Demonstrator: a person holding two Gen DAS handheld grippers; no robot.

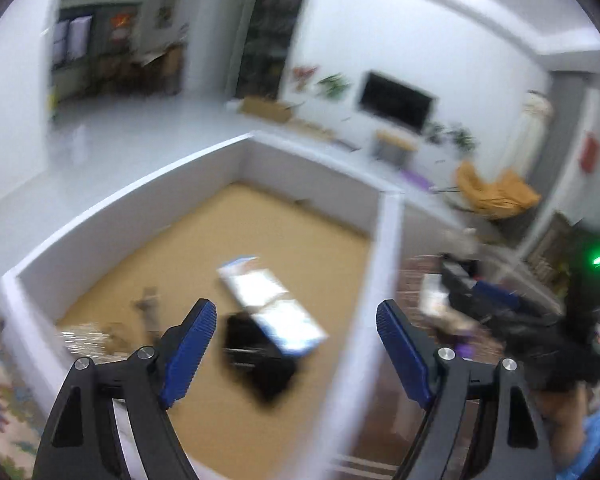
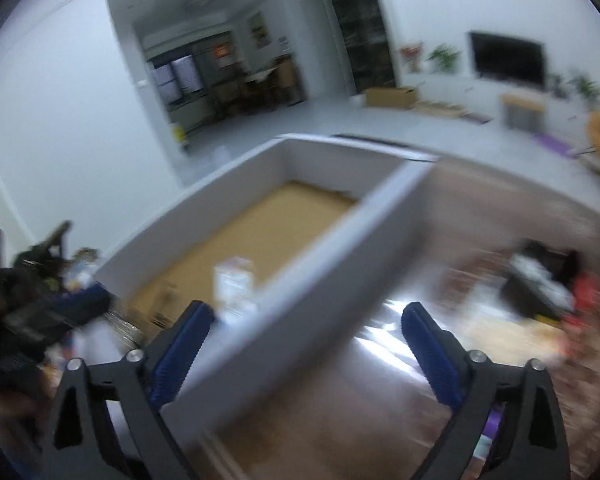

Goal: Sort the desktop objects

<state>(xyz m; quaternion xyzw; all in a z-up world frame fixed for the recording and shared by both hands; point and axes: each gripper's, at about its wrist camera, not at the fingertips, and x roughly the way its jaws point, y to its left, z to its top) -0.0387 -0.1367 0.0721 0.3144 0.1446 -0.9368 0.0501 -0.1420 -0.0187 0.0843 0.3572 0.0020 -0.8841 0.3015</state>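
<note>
Inside white box (image 1: 112,216), black object (image 1: 260,364), blurred

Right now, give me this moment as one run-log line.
left hand-held gripper: open, empty | right hand-held gripper: open, empty | white box: holds black item, white packet

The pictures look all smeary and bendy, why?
Left wrist view: the white box and black thing inside are smeared by motion, while the left tool stays sharp. Right wrist view: even blurrier, glare on the table, walls curved by the fisheye lens.
</note>
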